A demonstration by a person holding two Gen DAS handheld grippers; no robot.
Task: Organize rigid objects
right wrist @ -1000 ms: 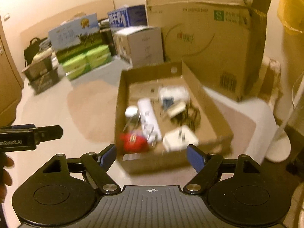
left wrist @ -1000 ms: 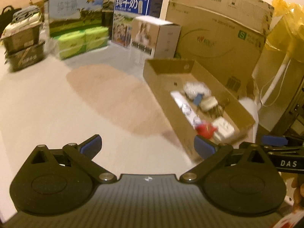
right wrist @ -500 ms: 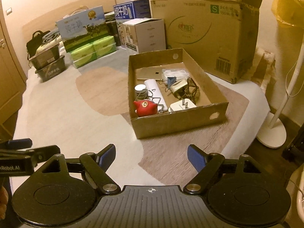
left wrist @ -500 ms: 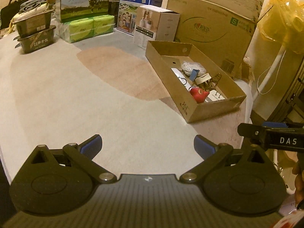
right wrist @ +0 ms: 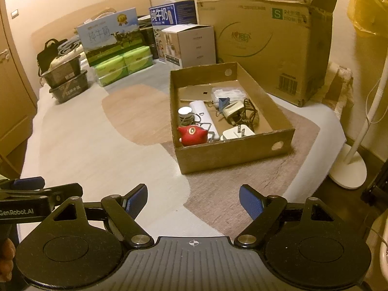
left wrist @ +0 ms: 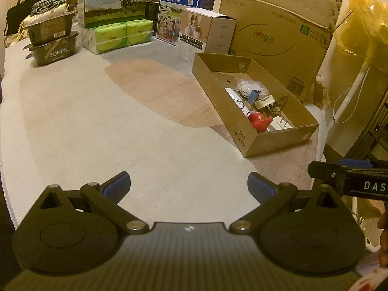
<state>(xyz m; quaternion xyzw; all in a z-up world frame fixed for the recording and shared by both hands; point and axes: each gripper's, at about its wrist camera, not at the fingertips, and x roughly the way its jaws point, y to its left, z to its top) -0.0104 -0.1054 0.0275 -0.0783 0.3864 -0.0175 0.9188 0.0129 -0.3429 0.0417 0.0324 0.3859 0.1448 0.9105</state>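
Note:
A shallow cardboard tray box (right wrist: 232,152) (left wrist: 252,143) sits on the pale bed cover. It holds a red bird-shaped toy (right wrist: 192,134) (left wrist: 259,121), a white power strip (right wrist: 205,117), a white plug adapter (right wrist: 238,133), a round white-topped item (right wrist: 184,111), a charger with dark cables (right wrist: 238,112), a gold tablet (right wrist: 201,94) and a plastic bag (right wrist: 226,93). My right gripper (right wrist: 193,200) hangs open and empty in front of the box. Further left, over bare cover, my left gripper (left wrist: 188,185) is open and empty too.
At the back stand a large carton (right wrist: 269,41), a white box (right wrist: 191,44), milk cartons (right wrist: 111,38), green tissue packs (right wrist: 123,65) and stacked dark tubs (right wrist: 66,80). A white lamp stand (right wrist: 349,169) is on the floor at right. A wooden door (right wrist: 12,92) is at left.
Both grippers have pulled back from the box, which now looks smaller and sharper. Over the last half second nothing has shifted. Both stay open.

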